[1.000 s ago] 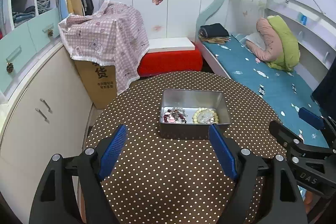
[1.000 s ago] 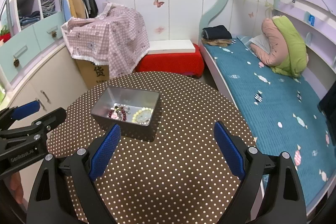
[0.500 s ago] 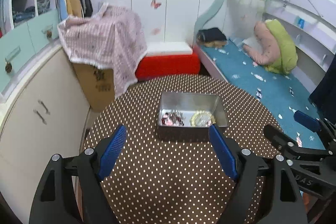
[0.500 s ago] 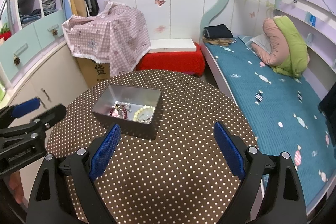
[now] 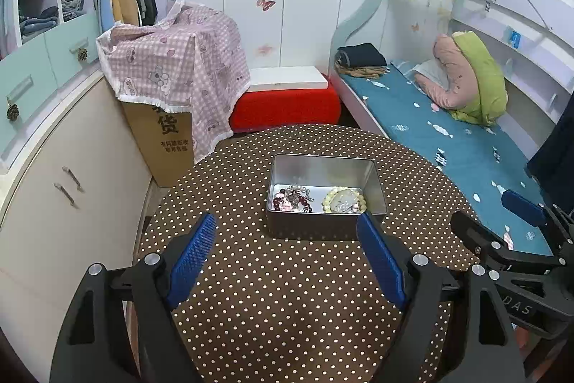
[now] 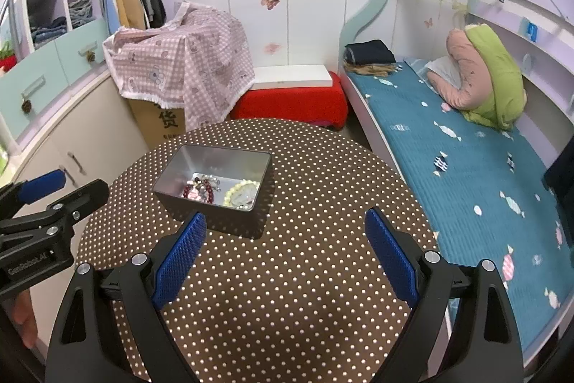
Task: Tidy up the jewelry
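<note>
Nothing moved, rect. metal tin (image 5: 324, 167), beaded bracelets (image 5: 344, 199)

Left gripper (image 5: 287, 261): two black plastic arms shaped like a big V, wide at the bottom, thin at the top.
Left fingers (image 5: 192, 255): flat blue pads with a bumpy grid on them, one at the tip of each black arm.
Left screws: round silver bolts just behind each blue pad, and more further back on the arms.
Right gripper (image 6: 287, 257): same look, black arms with long holes cut in them.
Right fingers (image 6: 391, 253): blue bumpy pads, facing each other.
Right screws: shiny silver dots behind the pads.
Markings: pale letters on the black side of each gripper, seen from the other camera.
</note>
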Motion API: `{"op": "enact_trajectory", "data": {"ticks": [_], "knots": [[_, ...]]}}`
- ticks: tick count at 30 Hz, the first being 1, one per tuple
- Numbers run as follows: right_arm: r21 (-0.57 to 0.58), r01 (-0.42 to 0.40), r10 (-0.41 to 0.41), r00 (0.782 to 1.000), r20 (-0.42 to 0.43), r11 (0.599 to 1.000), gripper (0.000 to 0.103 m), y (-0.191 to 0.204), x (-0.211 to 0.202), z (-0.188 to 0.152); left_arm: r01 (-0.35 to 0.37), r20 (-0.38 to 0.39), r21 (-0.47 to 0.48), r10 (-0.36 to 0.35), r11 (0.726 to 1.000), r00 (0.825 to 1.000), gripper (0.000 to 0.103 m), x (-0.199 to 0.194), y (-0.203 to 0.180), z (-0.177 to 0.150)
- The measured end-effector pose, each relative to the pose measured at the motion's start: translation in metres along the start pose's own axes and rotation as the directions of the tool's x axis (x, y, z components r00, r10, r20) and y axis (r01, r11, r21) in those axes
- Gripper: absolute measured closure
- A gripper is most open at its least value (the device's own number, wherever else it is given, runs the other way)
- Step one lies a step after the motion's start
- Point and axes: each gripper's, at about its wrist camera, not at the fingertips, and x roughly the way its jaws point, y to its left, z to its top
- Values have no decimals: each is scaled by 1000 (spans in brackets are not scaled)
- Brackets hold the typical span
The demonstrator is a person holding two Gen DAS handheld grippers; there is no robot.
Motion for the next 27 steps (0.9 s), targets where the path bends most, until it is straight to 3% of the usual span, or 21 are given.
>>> {"op": "enact_trajectory", "data": {"ticks": [6, 27], "knots": [[0, -2, 2, 1000, 0, 1000, 16, -1, 0, 1, -28, 8, 1, 28, 1000, 1000, 24, -1, -1, 1], [5, -8, 8, 1000, -12, 1000, 16, -4, 6, 9, 13, 3, -12, -13, 1000, 1000, 24, 7, 2, 2]]}}
